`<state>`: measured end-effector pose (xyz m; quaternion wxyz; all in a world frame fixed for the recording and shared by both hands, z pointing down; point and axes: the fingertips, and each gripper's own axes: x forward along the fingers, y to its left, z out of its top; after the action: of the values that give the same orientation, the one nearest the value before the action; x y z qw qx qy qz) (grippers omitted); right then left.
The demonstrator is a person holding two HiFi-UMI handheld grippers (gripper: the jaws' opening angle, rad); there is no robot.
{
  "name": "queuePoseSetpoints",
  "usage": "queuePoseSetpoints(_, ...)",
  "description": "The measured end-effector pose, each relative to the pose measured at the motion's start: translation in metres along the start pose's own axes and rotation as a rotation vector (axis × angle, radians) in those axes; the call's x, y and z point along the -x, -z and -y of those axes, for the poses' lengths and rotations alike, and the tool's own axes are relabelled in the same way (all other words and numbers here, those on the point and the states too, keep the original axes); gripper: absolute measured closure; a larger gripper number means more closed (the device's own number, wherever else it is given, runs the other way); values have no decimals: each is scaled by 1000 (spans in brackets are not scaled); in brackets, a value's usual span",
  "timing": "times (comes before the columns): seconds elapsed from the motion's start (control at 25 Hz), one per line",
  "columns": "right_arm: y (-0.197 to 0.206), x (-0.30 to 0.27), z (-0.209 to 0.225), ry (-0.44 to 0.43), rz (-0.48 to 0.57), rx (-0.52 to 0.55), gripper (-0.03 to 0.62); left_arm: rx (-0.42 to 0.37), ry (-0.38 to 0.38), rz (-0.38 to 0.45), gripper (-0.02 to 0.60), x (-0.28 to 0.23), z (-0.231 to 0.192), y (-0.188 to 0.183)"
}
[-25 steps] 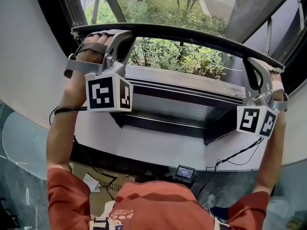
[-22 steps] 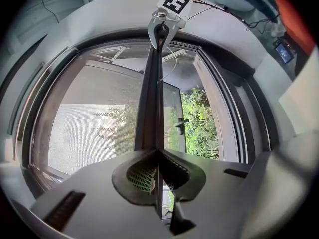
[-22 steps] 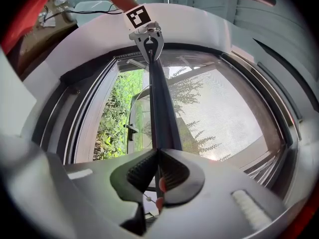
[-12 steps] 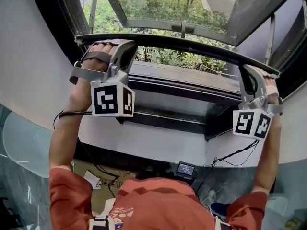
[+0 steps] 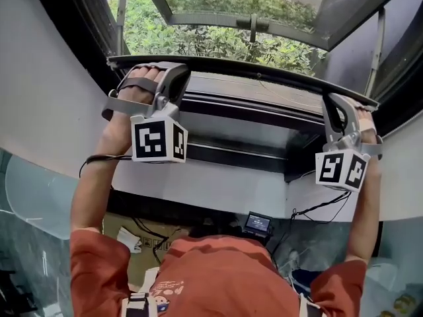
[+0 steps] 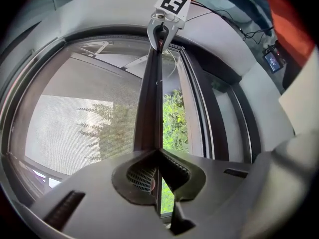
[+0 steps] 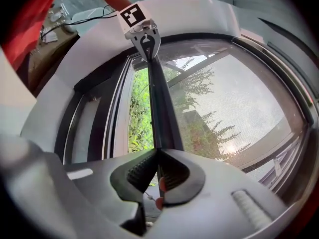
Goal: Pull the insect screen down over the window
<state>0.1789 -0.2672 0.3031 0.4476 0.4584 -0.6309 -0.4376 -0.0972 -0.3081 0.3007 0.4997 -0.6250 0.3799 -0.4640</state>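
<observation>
Both hands have sunk since the earlier frames, and the dark pull bar (image 5: 254,72) of the insect screen (image 6: 84,123) has come down with them, so the open strip beneath it is narrower; nearest the person, the left hand-held gripper (image 5: 173,68) is pressed together on the bar close to its left end, and the right hand-held gripper (image 5: 332,103) pinches it the same way close to its right end, each gripper view showing the bar's edge caught between the ribbed pads; the bar's long axis runs side to side across the window (image 5: 218,18), straight from one gripper to the other, so neither hand is the nearer and both ends look to travel together; just beyond and below the bar lies the lower frame (image 5: 264,121), with a thin band of unscreened greenery (image 6: 172,118) between them; the remaining pull is, I judge, straight down to close that band; farther out, mesh already covers the upper pane.
</observation>
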Motion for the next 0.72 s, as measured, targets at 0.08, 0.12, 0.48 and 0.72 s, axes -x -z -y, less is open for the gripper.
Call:
queuePoseSetpoints(0.08, 3, -1, -14, -36, -7, -4, 565, 1, 28, -3, 560, -2, 14, 1)
queuePoseSetpoints(0.12, 4, -2, -21, -51, -9, -6, 565, 3, 38, -3, 560, -3, 21, 1)
queuePoseSetpoints(0.48, 10, -6, -51, -125, -23, -50, 565, 17, 109, -8, 560, -9, 52, 4)
queuePoseSetpoints(0.72, 16, -10, -79, -211, -46, -60, 565, 16, 179, -13, 561, -14, 81, 6)
